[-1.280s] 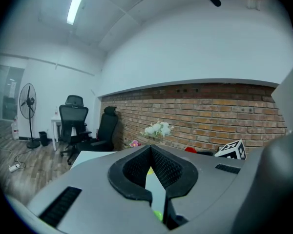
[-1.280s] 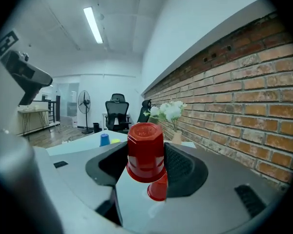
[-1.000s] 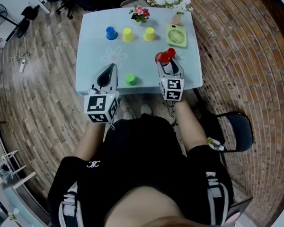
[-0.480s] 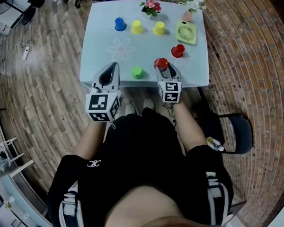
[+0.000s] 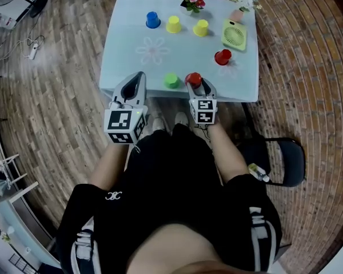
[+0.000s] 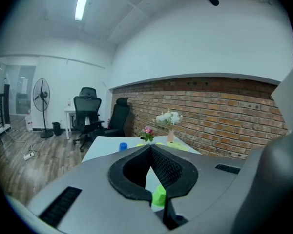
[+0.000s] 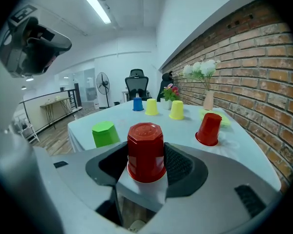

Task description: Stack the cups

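Bench [image 5: 131, 61] first: pale, square, filling the top of the head view, with all six cups on or over it. Left tongs [image 6: 150, 147] at its near edge, tips pressed together, nothing pinched. Right tongs [image 7: 146, 150] beside them, part spread and clamped on a red cup [image 7: 145, 130], mouth down, long axis upright, right at the near edge. Rim contact with the bench not readable: resting or just above. Fan [image 5: 234, 34] and flowers [image 5: 192, 0] along the far side, well apart from both tongs.

Then the loose cups, all mouth down. Green cup [image 7: 104, 133] just left of the held one and slightly ahead, apart from it, between the two tongs. Looks the nearest base to cap. Second red cup [image 7: 208, 129] ahead and to the right, further off. Yellow cups [image 7: 151, 107] and blue cup [image 7: 137, 104] in a row near the far side.

Probably calls for a lift and a short carry left onto green, or forward and right onto the second red. Right tongs already loaded, so the likelier hand for either. Upright axis to be kept for a square drop over the target.

Hard to read: held cup's rim, cut off behind the pads. Green cup in the left gripper view, only a sliver through the gap behind the closed tips. No stack visible so far.
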The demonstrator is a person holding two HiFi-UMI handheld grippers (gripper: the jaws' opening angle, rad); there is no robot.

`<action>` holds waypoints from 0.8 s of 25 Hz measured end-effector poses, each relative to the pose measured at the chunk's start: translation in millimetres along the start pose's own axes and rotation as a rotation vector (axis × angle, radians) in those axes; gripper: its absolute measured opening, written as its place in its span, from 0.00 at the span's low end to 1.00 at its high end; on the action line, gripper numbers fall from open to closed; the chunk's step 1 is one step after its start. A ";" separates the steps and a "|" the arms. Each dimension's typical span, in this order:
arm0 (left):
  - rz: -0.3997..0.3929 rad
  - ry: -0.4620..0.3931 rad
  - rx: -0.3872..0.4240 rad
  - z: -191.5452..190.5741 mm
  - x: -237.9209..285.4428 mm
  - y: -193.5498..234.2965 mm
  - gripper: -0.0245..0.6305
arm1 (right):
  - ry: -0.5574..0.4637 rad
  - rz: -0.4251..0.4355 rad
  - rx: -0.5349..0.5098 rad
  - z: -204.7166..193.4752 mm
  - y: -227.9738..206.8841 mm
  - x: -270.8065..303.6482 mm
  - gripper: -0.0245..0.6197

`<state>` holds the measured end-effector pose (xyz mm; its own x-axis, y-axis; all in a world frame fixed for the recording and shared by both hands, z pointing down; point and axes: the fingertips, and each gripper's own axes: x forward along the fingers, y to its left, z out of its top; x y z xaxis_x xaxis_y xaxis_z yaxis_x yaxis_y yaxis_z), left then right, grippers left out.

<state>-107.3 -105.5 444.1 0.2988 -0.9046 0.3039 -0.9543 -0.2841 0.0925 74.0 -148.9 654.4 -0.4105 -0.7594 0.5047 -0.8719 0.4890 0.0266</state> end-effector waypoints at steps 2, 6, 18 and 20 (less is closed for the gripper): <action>0.005 0.001 -0.005 -1.8 -1.9 1.2 0.04 | 0.013 0.006 -0.006 -5.7 3.5 0.0 0.39; 0.010 0.004 -0.007 -4.1 -5.2 1.0 0.04 | 0.034 0.013 -0.023 -12.6 8.1 0.1 0.39; -0.008 -0.007 0.003 0.2 -3.5 -6.6 0.04 | 0.024 0.057 0.033 -15.8 9.1 -0.2 0.47; -0.017 -0.012 0.005 2.5 -1.2 -9.5 0.04 | -0.018 0.051 0.042 -2.3 7.1 -7.5 0.47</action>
<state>-98.6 -102.5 440.4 0.3154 -0.9033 0.2908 -0.9490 -0.3015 0.0925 71.5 -138.8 652.7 -0.4592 -0.7415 0.4893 -0.8600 0.5091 -0.0356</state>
